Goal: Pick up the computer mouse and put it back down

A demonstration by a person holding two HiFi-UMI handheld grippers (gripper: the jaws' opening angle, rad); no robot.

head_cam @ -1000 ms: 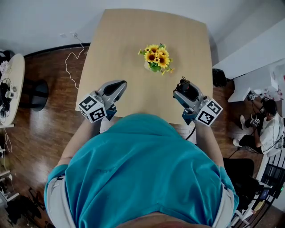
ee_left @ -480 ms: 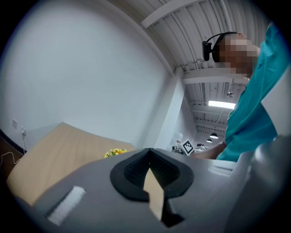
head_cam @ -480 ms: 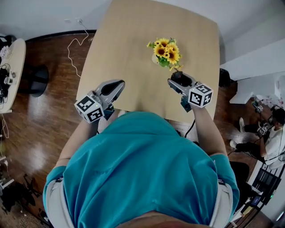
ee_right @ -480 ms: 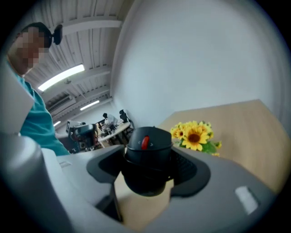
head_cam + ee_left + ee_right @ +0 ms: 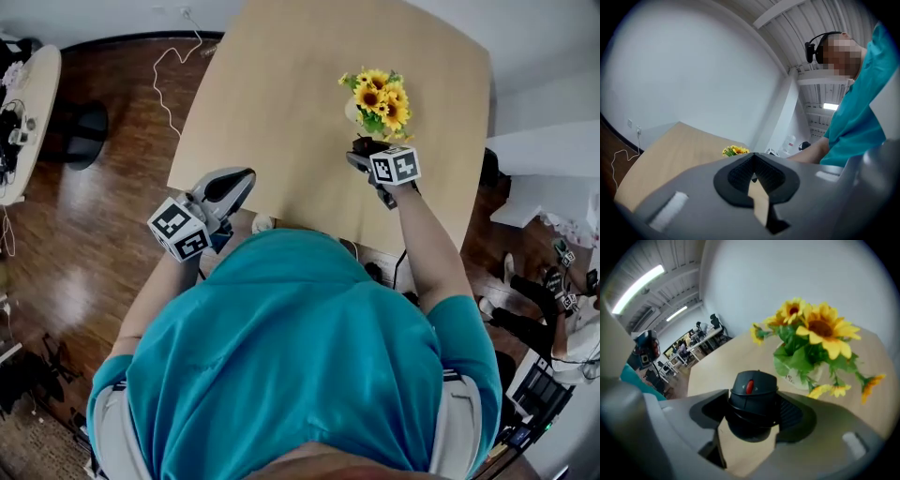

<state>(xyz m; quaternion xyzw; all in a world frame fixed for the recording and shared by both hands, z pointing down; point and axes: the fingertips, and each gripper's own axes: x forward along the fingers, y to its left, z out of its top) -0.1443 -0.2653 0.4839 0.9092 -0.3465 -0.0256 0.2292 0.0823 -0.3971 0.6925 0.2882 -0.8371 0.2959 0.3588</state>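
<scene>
A black computer mouse [image 5: 752, 390] with a red scroll wheel sits between my right gripper's [image 5: 752, 406] jaws, which are shut on its sides. In the head view the mouse [image 5: 364, 147] pokes out ahead of the right gripper [image 5: 367, 155], tilted down over the wooden table [image 5: 281, 94], just in front of the sunflower vase [image 5: 380, 98]. My left gripper [image 5: 242, 178] hovers over the table's near left edge, shut with nothing in it. In the left gripper view, the left gripper [image 5: 753, 159] shows its pads meeting.
The sunflowers [image 5: 811, 343] stand close ahead and right of the mouse. A white cable [image 5: 178, 47] lies on the wood floor left of the table. A round white table [image 5: 23, 103] stands far left, white furniture [image 5: 544, 159] at the right.
My right gripper has carried the mouse forward and down, tipping toward the table near the sunflowers. My left gripper has drifted a little left and lower.
</scene>
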